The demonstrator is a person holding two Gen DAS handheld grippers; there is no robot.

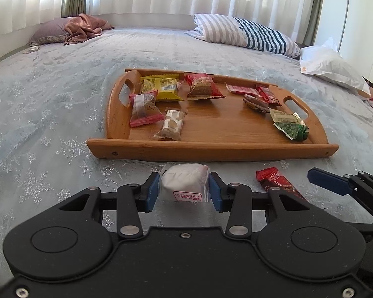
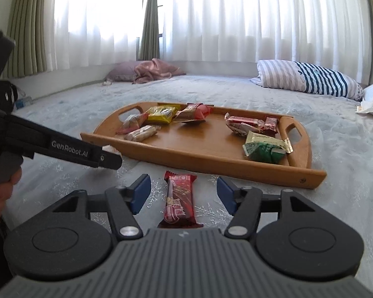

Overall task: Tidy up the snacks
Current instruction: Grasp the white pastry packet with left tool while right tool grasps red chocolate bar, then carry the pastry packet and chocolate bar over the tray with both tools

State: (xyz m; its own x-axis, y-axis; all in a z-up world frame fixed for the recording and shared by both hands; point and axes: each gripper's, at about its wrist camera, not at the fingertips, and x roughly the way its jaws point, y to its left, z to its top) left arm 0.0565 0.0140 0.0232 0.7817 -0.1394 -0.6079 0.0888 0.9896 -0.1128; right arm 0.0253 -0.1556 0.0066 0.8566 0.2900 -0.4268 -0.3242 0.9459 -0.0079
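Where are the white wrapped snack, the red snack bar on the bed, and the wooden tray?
white wrapped snack (image 1: 184,182), left wrist view, front face.
red snack bar (image 2: 179,200), right wrist view, middle of wrapper.
wooden tray (image 1: 211,151), left wrist view, near wall.

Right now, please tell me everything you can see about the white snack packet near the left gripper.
The white snack packet is a small, puffy, pillow-like pouch of what looks like thin translucent plastic, with a red-framed label printed near its lower edge; the text is too small to read. It lies on the pale patterned bedspread, just in front of the wooden tray and outside it. The left gripper has its blue-padded jaws on both sides, touching or nearly touching the packet. A red snack bar lies apart, to its right.
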